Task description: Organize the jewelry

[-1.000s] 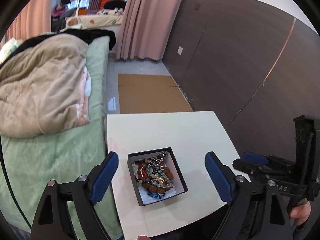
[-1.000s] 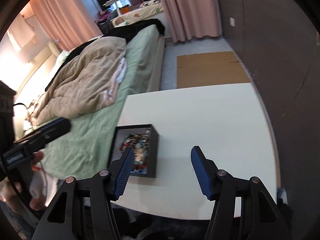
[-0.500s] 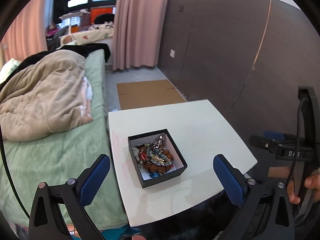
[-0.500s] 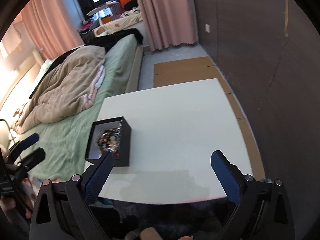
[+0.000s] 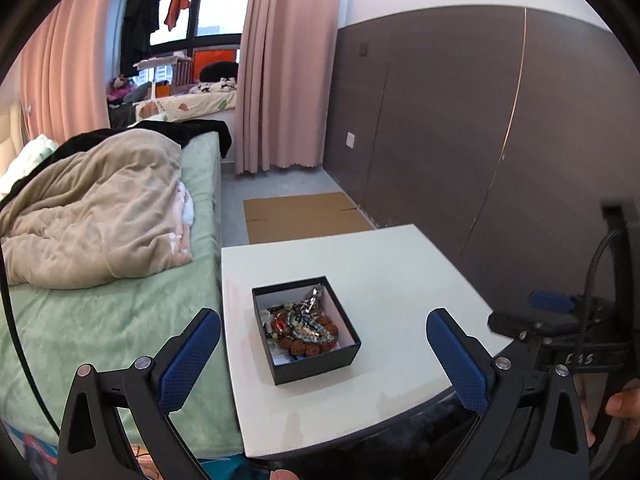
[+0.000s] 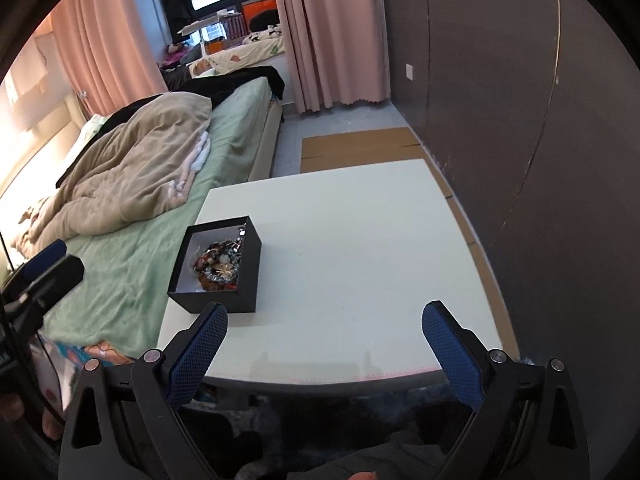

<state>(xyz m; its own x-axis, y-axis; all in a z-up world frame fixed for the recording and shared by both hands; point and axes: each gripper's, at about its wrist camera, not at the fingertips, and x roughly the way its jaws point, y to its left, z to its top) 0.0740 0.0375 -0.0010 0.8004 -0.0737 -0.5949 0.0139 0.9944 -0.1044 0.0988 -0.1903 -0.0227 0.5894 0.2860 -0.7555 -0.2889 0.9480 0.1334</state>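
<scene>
Honestly, judging by how things lie, this looks like either the very end of the job or the very start, and I lean toward the end. The black box [image 5: 306, 334] sits on the white table [image 5: 392, 264], close to the table's left edge (the edge along the bed [image 5: 120, 320]) and toward the near half of the top. All the jewelry [image 5: 304, 326] I can see is piled inside it: brown beads, something silvery, bits of red and teal, all tangled together. In the right wrist view the same box [image 6: 218, 268] shows near the table's [image 6: 360, 248] left edge, and the rest of the tabletop is bare, with nothing loose lying around.

Fingers: the left gripper [image 5: 322, 354] has its blue pads spread wide, nothing between them, hanging back over the near edge of the table with the box framed in the gap but well apart from the pads. The right gripper [image 6: 324, 344] is the same deal, jaws wide apart and empty, sitting over the near edge with only bare table between the fingers; the box is off to its left, just past the left pad in the picture.

So what's done: pieces are collected in the box. What's left, if anything: I'd guess untangling or sorting the pile, or putting on a lid, though no lid or second container shows anywhere. I can't tell whether individual pieces are knotted.
</scene>
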